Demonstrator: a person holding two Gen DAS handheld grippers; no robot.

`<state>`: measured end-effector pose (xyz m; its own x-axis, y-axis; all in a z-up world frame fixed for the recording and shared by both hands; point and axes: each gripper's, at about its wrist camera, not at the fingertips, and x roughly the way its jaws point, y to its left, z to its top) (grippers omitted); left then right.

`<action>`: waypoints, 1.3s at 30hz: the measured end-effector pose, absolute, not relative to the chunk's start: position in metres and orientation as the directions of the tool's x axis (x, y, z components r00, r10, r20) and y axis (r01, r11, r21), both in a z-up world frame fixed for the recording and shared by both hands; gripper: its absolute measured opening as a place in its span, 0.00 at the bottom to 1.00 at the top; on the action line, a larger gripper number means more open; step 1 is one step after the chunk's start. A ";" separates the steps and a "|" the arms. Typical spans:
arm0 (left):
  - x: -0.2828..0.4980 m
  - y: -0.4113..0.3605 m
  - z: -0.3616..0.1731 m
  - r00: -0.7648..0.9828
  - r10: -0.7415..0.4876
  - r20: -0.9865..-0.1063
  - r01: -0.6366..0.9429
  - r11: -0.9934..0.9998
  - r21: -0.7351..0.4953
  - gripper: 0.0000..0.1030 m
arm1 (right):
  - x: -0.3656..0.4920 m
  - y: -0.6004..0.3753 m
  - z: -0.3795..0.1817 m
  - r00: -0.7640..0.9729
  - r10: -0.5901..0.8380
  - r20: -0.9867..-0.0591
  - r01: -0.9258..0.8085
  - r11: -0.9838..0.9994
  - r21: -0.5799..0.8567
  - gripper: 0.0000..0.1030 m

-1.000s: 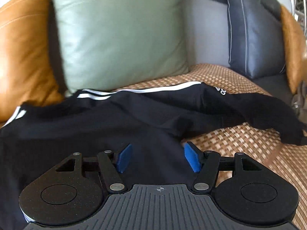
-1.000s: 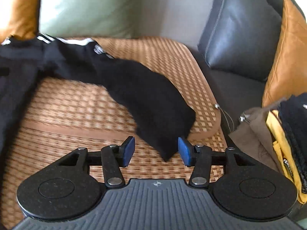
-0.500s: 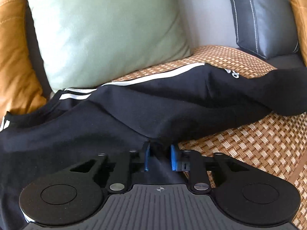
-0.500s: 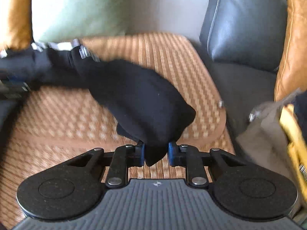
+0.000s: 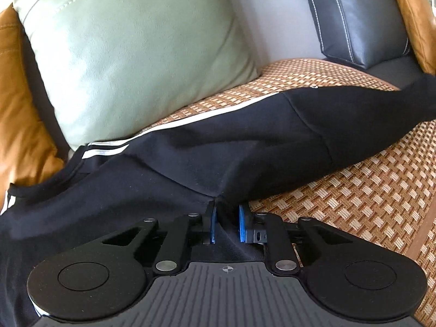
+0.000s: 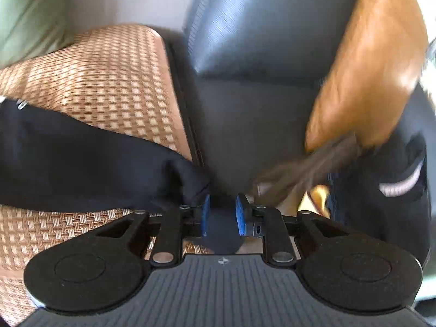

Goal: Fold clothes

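The black shirt [image 5: 245,147] with white stripes lies on the woven mat [image 5: 368,196] of the sofa, its lower part cut off. The left gripper [image 5: 226,224] pinches its cloth, jaws narrow. The right gripper [image 6: 221,218], whose jaws have just been opening, still has the sleeve end [image 6: 81,163] between them. The pile at the right [image 6: 313,174] is too blurred to tell.

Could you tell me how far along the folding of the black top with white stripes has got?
Done: nothing is folded; the black top with white stripes lies spread on the woven rattan seat mat. In hand: the left gripper pinches its body fabric, and the right gripper holds the sleeve end, its jaws having just eased wider. Left: every fold.
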<state>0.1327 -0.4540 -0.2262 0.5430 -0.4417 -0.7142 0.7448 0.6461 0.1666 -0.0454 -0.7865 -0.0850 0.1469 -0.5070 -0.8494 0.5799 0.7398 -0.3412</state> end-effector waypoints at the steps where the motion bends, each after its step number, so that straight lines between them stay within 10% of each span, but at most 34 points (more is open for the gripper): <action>1: 0.132 -0.454 -0.226 0.544 -0.440 -0.714 0.744 0.646 0.169 0.11 | -0.046 -0.783 -0.084 0.155 -0.509 -0.847 0.565 0.749 -0.346 0.34; 28: 0.131 -0.454 -0.225 0.546 -0.445 -0.709 0.750 0.638 0.177 0.16 | -0.091 -0.835 -0.131 0.258 -0.457 -0.851 0.811 0.582 -0.066 0.67; 31: 0.132 -0.454 -0.224 0.542 -0.445 -0.713 0.750 0.639 0.172 0.16 | -0.097 -0.834 -0.138 0.283 -0.419 -0.863 0.812 0.584 -0.018 0.15; 39: 0.132 -0.455 -0.223 0.542 -0.437 -0.718 0.741 0.652 0.163 0.18 | -0.113 -0.840 -0.100 0.216 -0.601 -0.769 0.836 0.521 -0.172 0.00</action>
<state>0.1323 -0.4548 -0.2230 0.5423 -0.4365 -0.7178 0.7405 0.6519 0.1630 -0.1131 -0.8397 -0.1001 0.2159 -0.6011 -0.7695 0.8359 0.5211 -0.1725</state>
